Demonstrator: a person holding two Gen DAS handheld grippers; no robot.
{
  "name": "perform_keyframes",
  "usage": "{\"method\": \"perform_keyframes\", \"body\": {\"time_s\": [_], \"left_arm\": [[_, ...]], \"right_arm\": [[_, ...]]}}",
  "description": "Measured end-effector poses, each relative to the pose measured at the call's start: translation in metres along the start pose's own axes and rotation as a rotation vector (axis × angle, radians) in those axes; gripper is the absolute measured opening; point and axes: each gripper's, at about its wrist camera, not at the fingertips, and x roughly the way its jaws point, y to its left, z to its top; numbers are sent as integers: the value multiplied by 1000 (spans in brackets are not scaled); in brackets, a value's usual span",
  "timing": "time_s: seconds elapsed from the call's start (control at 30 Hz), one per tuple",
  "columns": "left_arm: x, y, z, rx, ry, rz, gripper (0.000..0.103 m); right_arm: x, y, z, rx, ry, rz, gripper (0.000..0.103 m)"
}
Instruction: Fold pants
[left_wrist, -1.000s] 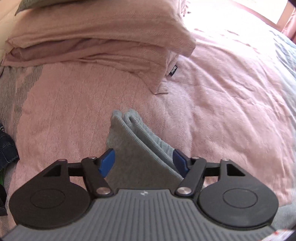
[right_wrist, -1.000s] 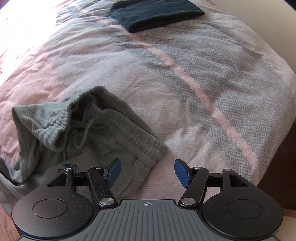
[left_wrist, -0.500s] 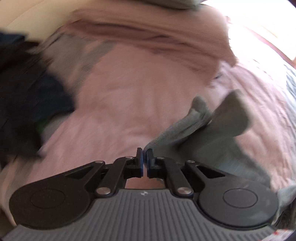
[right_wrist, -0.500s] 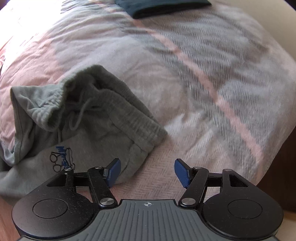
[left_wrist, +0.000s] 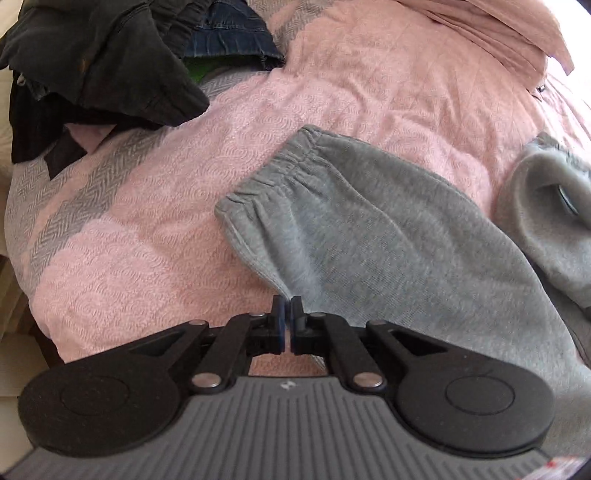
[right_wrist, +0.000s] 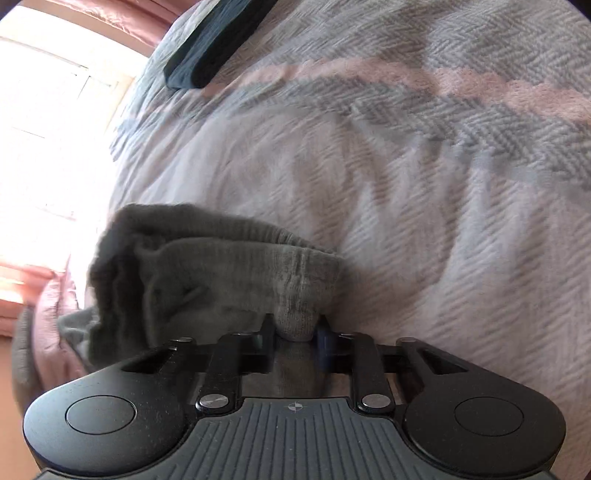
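Pinching the grey pants (right_wrist: 221, 273) at their waistband end, my right gripper (right_wrist: 295, 332) is closing with bunched fabric between its jaws. My left gripper (left_wrist: 285, 321) is fully shut, holding nothing that I can see, right at the leg's edge near the cuff (left_wrist: 273, 173). Pants lie lengthwise on the bedspread (left_wrist: 147, 229) (stretching away to the right), so left's nearer the cuff.

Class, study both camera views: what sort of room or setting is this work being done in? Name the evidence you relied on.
Most likely a bedroom. The grey pants lie on a bed's pink and grey quilted bedspread, pink pillows sit at its far end, and a heap of dark clothes waits nearby.
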Motion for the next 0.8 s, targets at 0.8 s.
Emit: {"method": "perform_keyframes", "body": {"time_s": [0.8], "left_arm": [[-59, 6, -40, 177, -163, 17, 32]], "right_arm": [[-79, 78, 13, -685, 31, -323, 43]]}}
